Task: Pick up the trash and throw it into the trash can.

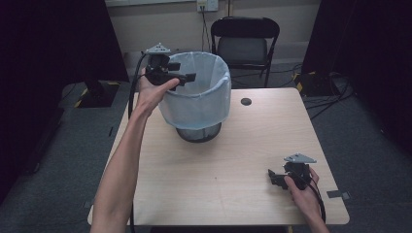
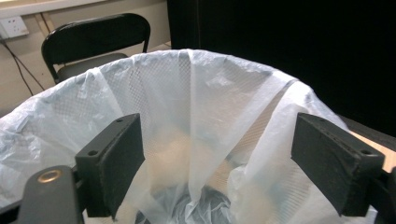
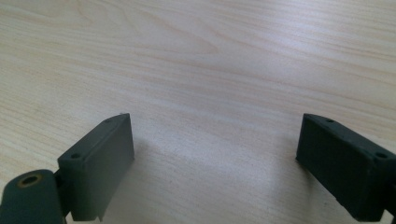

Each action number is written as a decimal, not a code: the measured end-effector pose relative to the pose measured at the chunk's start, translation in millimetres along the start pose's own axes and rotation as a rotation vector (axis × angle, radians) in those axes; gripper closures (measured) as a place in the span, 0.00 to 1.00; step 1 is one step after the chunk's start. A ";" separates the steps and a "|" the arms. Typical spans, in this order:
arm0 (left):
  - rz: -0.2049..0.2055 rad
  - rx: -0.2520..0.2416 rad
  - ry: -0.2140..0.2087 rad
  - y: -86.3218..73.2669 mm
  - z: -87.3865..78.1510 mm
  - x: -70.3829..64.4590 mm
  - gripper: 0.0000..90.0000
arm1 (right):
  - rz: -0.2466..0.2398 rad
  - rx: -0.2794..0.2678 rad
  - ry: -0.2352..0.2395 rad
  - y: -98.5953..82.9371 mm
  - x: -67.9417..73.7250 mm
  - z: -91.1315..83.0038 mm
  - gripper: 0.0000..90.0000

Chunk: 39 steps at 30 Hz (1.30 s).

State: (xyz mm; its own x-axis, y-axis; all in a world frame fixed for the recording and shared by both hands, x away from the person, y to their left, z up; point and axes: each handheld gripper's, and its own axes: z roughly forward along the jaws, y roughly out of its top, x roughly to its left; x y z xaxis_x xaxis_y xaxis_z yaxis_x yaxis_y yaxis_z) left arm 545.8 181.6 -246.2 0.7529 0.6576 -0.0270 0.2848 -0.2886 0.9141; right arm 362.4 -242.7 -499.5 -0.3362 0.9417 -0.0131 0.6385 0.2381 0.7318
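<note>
Black jaws of the left gripper (image 2: 217, 172) stand wide apart over the near rim of the bag-lined bin (image 1: 197, 94), which sits on the table (image 1: 233, 160) at about 11 o'clock. Closing too shallow could pinch only loose liner (image 2: 201, 107) and drag it off the rim. High view adds the right gripper (image 1: 278, 178), jaws apart, idle at 4 o'clock; its own view gives bare wood.
</note>
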 end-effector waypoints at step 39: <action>0.070 -0.065 -0.060 -48.2 -67.3 -39.4 0.19 | 0.000 0.000 0.000 0.0 0.0 0.0 0.11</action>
State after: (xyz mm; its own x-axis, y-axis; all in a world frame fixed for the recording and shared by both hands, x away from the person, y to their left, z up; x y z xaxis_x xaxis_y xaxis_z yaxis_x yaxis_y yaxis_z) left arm 462.4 216.4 -262.0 0.8043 0.5940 0.0156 0.1924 -0.2852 0.9390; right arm 362.4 -242.7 -499.5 -0.3362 0.9417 -0.0134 0.6385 0.2384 0.7318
